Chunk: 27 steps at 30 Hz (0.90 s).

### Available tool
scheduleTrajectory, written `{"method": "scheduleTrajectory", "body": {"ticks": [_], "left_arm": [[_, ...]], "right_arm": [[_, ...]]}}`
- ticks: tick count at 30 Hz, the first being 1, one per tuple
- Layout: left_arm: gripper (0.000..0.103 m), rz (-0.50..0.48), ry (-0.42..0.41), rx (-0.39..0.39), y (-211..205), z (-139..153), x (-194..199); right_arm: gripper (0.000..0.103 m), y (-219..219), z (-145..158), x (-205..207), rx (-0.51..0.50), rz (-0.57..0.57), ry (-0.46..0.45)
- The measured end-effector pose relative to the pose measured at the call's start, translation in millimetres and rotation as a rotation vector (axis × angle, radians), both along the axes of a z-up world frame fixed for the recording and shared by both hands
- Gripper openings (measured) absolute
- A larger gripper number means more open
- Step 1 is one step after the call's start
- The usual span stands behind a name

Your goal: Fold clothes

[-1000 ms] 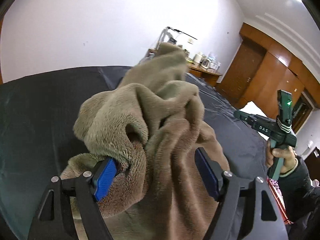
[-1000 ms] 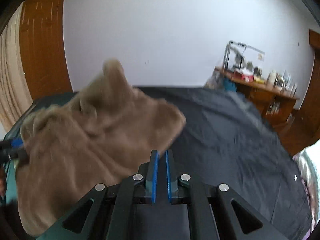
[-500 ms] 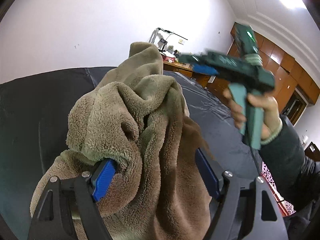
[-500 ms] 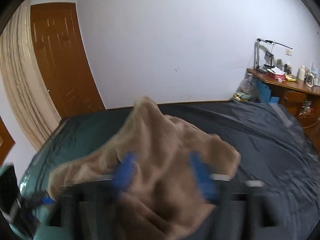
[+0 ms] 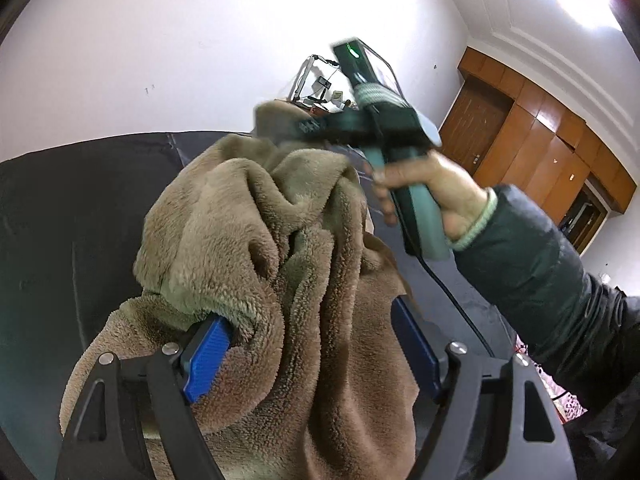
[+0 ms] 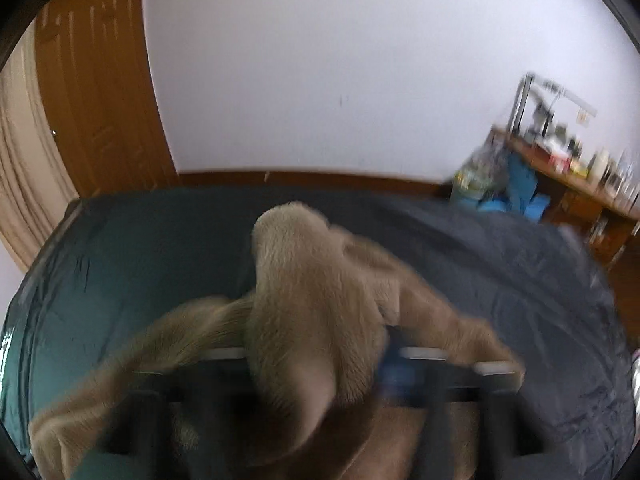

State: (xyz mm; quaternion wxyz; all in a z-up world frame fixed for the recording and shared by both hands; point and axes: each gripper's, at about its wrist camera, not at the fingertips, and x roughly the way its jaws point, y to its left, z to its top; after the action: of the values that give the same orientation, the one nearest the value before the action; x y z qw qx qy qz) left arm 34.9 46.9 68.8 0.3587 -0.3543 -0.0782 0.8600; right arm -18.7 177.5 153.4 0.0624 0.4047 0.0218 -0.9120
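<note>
Left gripper [image 5: 308, 350] fingers clamp a thick bunch of brown fleece garment [image 5: 256, 216]. Right gripper [image 6: 320, 368] fingers closing, fleece between them; contact blurred.

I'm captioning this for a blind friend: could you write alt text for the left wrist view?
A thick brown fleece garment is bunched between the blue pads of the left gripper, above a dark bed cover. Beyond it, a person's hand brings the right gripper onto the garment's top edge, its jaws closing there.

One brown fleece garment [image 5: 256, 248], two claws, one dark bed cover [image 5: 72, 216], one desk [image 6: 568, 184].
</note>
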Motion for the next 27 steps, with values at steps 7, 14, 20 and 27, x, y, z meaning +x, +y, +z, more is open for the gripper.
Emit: {"method": "scheduleTrajectory", "body": {"ticks": [7, 14, 20, 27], "left_arm": [[0.081, -0.002, 0.012, 0.056, -6, 12, 1], [0.082, -0.084, 0.03, 0.093, 1, 19, 7], [0.082, -0.034, 0.086, -0.002, 6, 33, 21], [0.082, 0.042, 0.186, -0.19, 17, 53, 10]], "right_arm": [[0.021, 41, 8, 80, 0.08, -0.122, 0.168], [0.021, 88, -20, 178, 0.048, -0.255, 0.162], [0.021, 103, -54, 209, -0.026, -0.289, 0.098], [0.021, 109, -54, 199, -0.111, -0.271, 0.099]]}}
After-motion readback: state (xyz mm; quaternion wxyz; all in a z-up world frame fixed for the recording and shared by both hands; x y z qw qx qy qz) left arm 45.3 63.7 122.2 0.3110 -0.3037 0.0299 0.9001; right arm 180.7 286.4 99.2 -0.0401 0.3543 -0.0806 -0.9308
